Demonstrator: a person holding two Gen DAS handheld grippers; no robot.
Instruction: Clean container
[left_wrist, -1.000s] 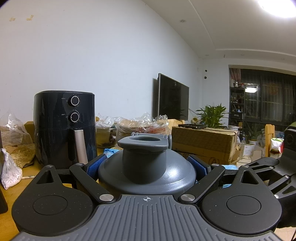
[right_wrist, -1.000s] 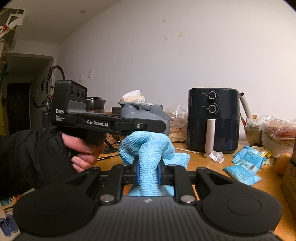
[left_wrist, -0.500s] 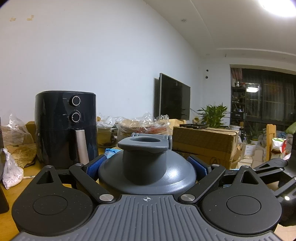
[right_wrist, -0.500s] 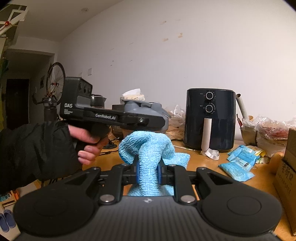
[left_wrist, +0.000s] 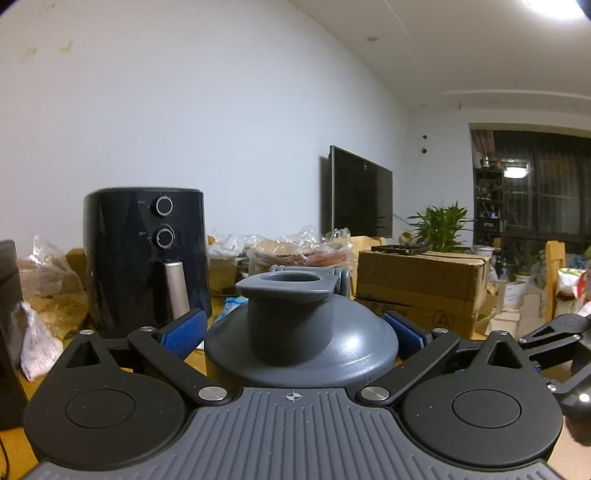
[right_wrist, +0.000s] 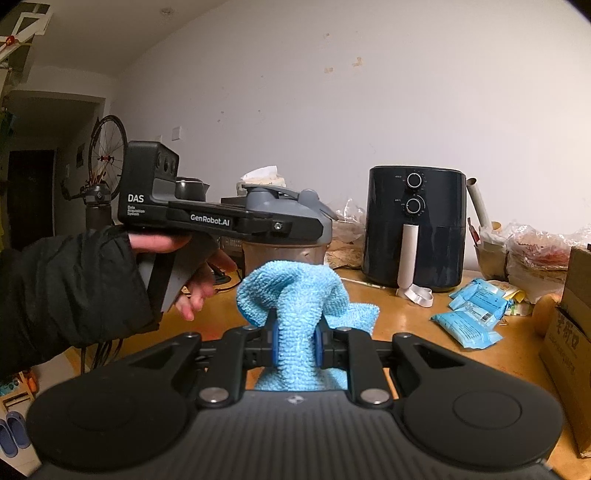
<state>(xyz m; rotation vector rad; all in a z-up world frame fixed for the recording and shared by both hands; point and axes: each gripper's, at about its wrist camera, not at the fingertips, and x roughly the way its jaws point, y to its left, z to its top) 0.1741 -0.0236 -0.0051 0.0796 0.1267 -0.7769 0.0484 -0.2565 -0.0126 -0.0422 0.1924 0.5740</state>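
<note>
Left tongs (left_wrist: 295, 328) clamp the container (left_wrist: 301, 343); only the right view shows its cloth (right_wrist: 295, 314).

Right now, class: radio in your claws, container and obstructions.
Left claw clamped on grey-lidded plastic shaker container. Right claw shut on light-blue microfibre cloth. Nothing between cloth and container.

A lived-in home, its dining and living room in one. A wooden table (right_wrist: 413, 317) carries a black air fryer (right_wrist: 415, 225), bagged food (left_wrist: 291, 249) and a cardboard box (left_wrist: 421, 284). A wall television (left_wrist: 360, 195), potted plants (left_wrist: 441, 227), a hung bicycle wheel (right_wrist: 107, 147) and floor slippers (right_wrist: 13, 432) confirm it.
</note>
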